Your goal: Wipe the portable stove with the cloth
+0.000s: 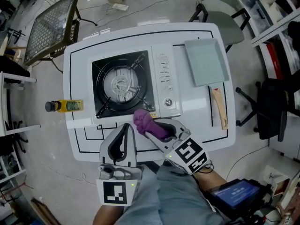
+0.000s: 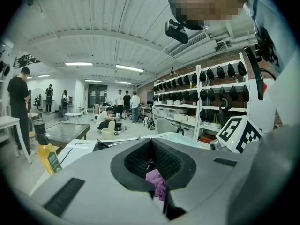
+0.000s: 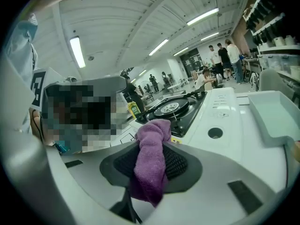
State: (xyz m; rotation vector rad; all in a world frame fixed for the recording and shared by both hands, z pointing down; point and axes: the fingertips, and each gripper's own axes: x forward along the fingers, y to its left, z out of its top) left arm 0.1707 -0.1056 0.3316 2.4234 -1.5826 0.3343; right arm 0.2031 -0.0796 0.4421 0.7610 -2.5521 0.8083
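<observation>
1. Left gripper (image 1: 125,128): nearest the person, over the front edge of the table (image 1: 201,130). Its jaws are closed together with nothing between them. Keep it clear of the wiping path, or rest it against the stove body if the stove looks likely to slide.

2. Right gripper (image 1: 152,132): just beside the left one, jaws clamped on the purple cloth (image 1: 146,122). The cloth bunches up above the pads and a tail hangs below them. It sits at the front right corner of the portable stove (image 1: 136,83); contact with the stove cannot be confirmed.

3. Recommended step: lower the bunched end flat onto the white control panel (image 1: 165,78) and press lightly, so that fabric meets the surface and not the jaws. Draw straight, overlapping strokes.

4. Around the burner (image 1: 121,84), work between the raised pan supports; loose fabric may snag there.

5. The bottle (image 1: 65,106) at the left edge and the grey tray (image 1: 206,62) at the right stand well apart from the stove.
</observation>
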